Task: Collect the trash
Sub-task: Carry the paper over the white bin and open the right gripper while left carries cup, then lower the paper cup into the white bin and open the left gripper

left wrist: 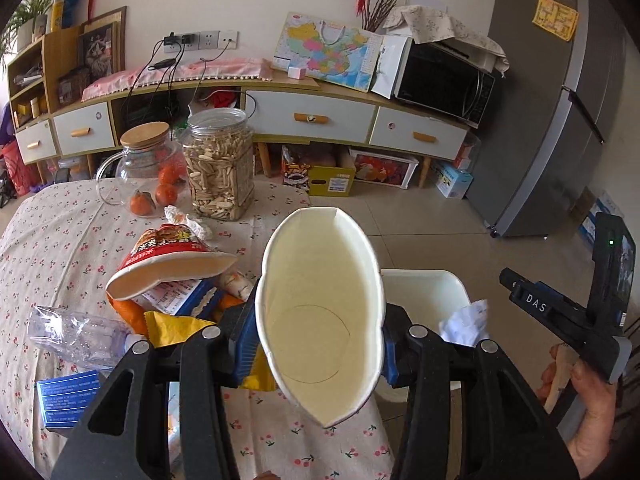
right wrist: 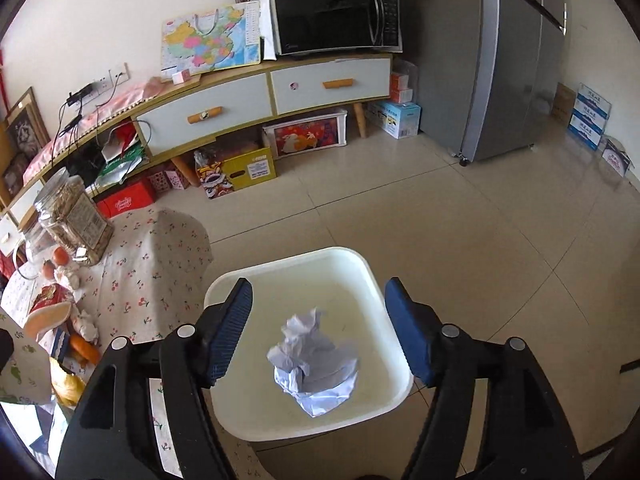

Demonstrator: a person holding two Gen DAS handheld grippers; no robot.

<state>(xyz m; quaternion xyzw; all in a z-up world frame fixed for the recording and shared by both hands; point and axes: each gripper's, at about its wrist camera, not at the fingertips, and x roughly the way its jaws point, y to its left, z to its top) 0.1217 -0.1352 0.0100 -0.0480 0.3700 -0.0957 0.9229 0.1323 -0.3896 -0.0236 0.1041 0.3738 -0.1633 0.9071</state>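
Above the white bin, the right claw gapes over crumpled paper; the left claw squeezes a paper cup.

My ribbed blue pads look rubbery and matt. The crumpled paper lies in a smooth white plastic bin; my matt paper cup is creased.

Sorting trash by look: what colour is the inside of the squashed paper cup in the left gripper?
Plain cream-white, clearest in the left wrist view: squashed paper cup.
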